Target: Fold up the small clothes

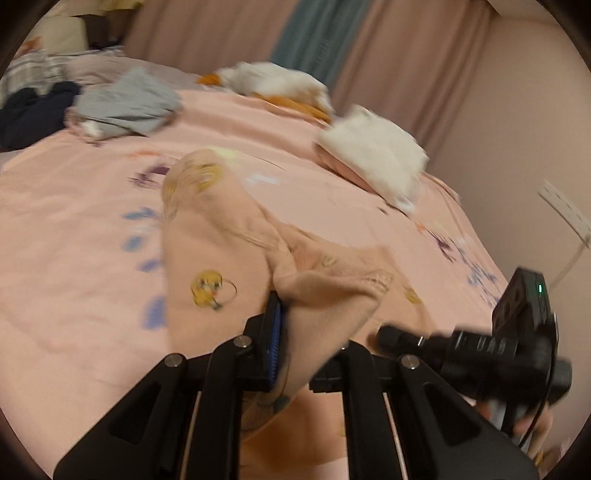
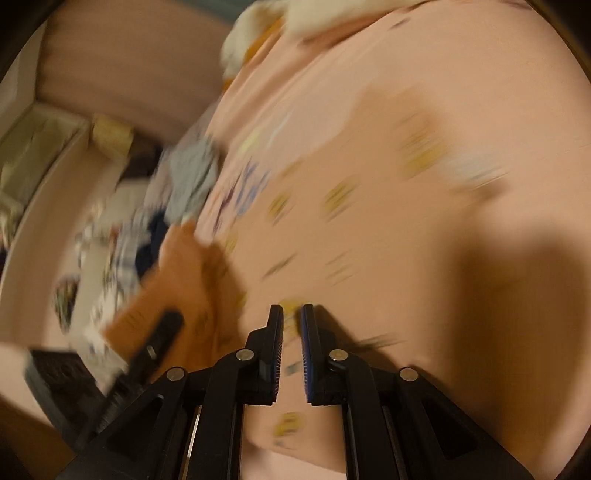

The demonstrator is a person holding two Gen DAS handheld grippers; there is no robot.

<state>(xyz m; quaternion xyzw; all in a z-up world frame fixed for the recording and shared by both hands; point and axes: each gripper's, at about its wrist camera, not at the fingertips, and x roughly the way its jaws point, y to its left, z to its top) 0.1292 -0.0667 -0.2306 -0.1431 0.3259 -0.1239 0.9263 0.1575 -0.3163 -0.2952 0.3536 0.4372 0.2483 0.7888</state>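
— Two grippers, one garment: where is it?
— On the pink bed point(image 1: 74, 258). The left gripper point(image 1: 310, 332) has its jaws clamped on the peach printed garment point(image 1: 221, 236), whose long axis runs away toward the curtains point(image 1: 229, 33).
— And the right gripper point(image 2: 291, 354)?
— Jaws slightly parted over blurred peach cloth; grip unclear. Only the left view shows the white folded pile point(image 1: 373, 155) beyond the garment.
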